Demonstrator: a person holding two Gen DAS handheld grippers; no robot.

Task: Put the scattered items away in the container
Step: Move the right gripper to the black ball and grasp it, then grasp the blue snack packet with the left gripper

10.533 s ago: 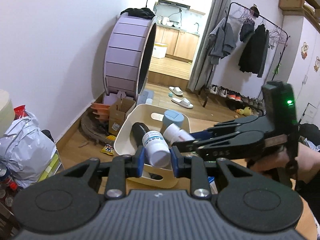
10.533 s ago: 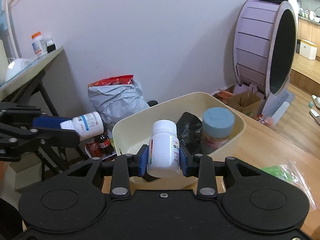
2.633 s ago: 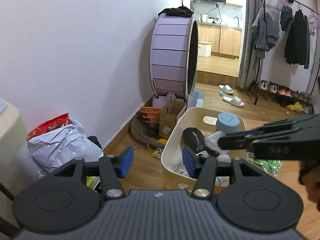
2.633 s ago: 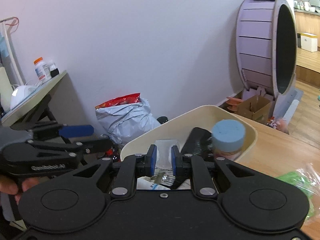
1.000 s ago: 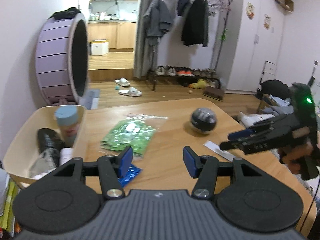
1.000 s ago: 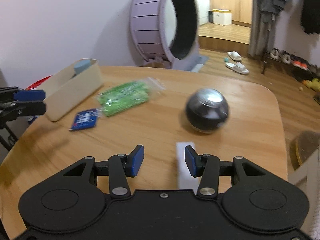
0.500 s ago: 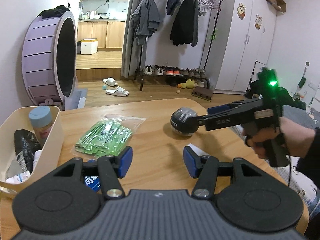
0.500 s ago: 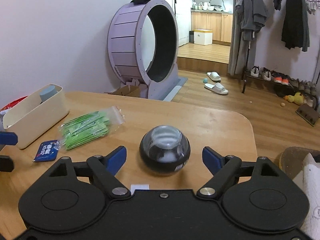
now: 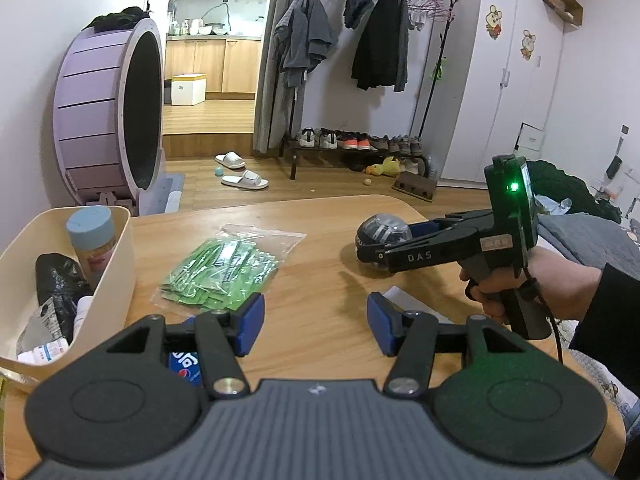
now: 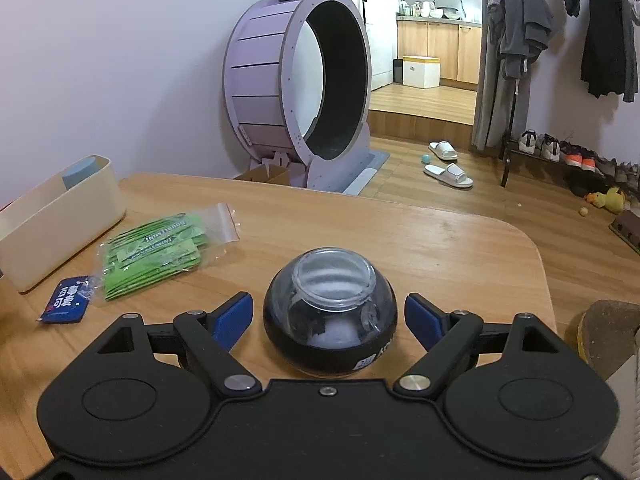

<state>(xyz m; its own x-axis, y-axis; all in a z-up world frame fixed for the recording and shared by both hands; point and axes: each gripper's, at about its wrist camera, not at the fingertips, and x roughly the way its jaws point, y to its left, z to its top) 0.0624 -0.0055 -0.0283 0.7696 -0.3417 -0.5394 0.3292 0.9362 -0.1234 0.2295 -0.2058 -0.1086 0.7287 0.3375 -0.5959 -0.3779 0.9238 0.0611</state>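
A black ball with a clear top sits on the wooden table, between the wide-open fingers of my right gripper, which do not touch it. It also shows in the left wrist view, partly behind the right gripper. My left gripper is open and empty above the table. A bag of green gum packets and a small blue sachet lie near the cream container, which holds a blue-capped jar, a black pouch and bottles.
A white paper slip lies on the table just past my left gripper. The table's far edge drops to the floor. A purple wheel stands beyond the table.
My right gripper has moved forward so the ball sits deeper between its open fingers. My left gripper has barely moved.
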